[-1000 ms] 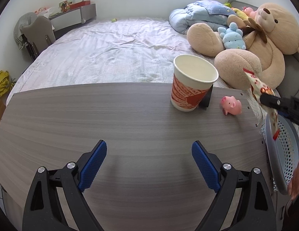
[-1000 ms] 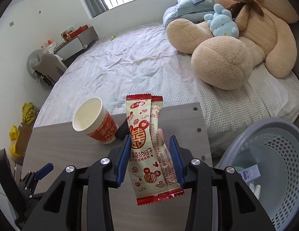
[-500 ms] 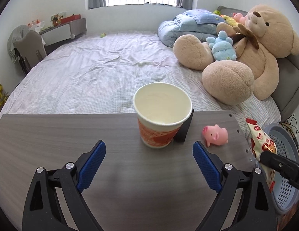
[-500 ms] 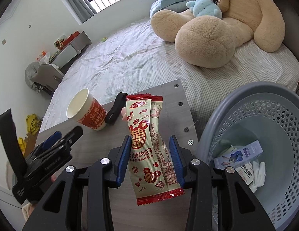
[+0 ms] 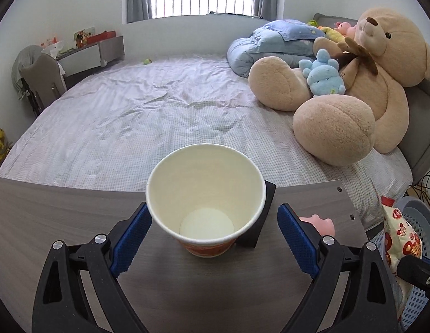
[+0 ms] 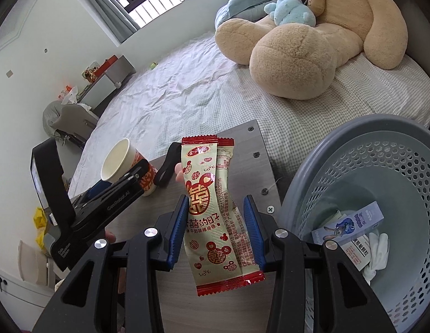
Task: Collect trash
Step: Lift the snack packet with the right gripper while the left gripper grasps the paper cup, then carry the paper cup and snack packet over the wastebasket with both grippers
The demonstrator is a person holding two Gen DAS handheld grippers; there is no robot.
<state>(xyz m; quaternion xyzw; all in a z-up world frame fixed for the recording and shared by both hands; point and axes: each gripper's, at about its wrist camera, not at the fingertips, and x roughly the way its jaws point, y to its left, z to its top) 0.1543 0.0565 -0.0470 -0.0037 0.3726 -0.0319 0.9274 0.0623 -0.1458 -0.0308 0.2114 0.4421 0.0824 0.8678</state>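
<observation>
An empty paper cup (image 5: 205, 199) with a red-orange print stands upright on the wooden table (image 5: 62, 222); it also shows in the right wrist view (image 6: 123, 163). My left gripper (image 5: 212, 238) is open with its blue pads on either side of the cup, not touching it. My right gripper (image 6: 216, 230) is shut on a red and cream snack wrapper (image 6: 212, 211), held above the table's right end beside a grey mesh trash basket (image 6: 386, 166). The wrapper also shows in the left wrist view (image 5: 400, 238).
A black object (image 5: 259, 222) and a pink pig toy (image 5: 318, 222) sit right behind the cup. The basket holds a small box (image 6: 350, 227) and white scraps. A bed (image 5: 159, 116) with a large teddy bear (image 5: 353, 83) lies beyond the table.
My left gripper has moved forward and right until the cup stands between its fingers. My right gripper has carried the wrapper right, closer to the basket.
</observation>
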